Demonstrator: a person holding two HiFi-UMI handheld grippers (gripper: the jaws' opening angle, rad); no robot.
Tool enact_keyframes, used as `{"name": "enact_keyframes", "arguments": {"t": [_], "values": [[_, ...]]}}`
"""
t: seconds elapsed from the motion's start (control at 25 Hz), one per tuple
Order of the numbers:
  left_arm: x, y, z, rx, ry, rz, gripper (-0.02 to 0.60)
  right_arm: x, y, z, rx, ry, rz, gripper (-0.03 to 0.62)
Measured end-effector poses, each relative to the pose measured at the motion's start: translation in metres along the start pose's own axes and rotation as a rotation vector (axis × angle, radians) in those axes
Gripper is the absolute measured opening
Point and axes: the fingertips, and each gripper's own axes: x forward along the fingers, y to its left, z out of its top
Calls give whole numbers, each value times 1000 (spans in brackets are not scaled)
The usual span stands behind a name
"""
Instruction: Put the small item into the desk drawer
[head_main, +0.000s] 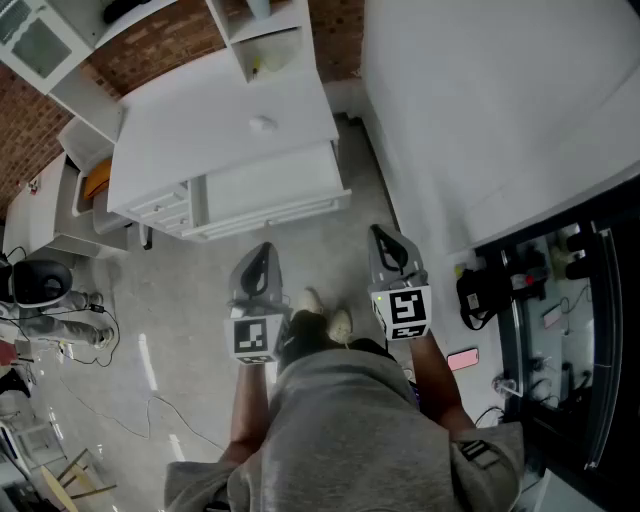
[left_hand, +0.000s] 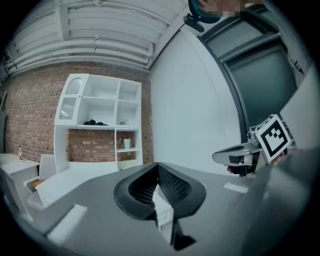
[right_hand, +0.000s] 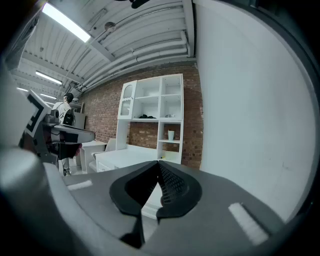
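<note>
White boxy desk (head_main: 200, 130) is seen upper left. A small pale blob, the small item (head_main: 262, 123), is sat on its smooth top, too tiny to be identified. Whether the drawer (head_main: 268, 190) below is pulled out can't be judged. Lower down, the left gripper (head_main: 262, 250) is clenched on nothing, ribbed black pads (left_hand: 172, 187) pressed together. The right gripper (head_main: 381, 235) is shut empty too, both well apart from the desk.

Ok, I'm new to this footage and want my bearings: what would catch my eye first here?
The left gripper and right gripper stand out first, side by side in front of the person, both shut and empty. Ahead of them stands a white desk with a small item on its top, before a brick wall.
</note>
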Motion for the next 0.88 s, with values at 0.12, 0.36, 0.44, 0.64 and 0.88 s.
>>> {"name": "enact_keyframes", "arguments": {"t": [0.12, 0.36, 0.44, 0.64, 0.88], "values": [[4, 4, 0, -10, 1, 1, 12, 7, 0, -2, 1, 2, -2, 3], [17, 18, -7, -10, 15, 8, 12, 27, 4, -2, 9, 1, 17, 3], [26, 25, -11, -17, 23, 11, 12, 38, 4, -1, 2, 6, 21, 3], [59, 44, -18, -45, 41, 17, 12, 78, -2, 0, -11, 28, 39, 3], [110, 81, -23, -57, 62, 36, 12, 144, -8, 6, -19, 52, 72, 3]]}}
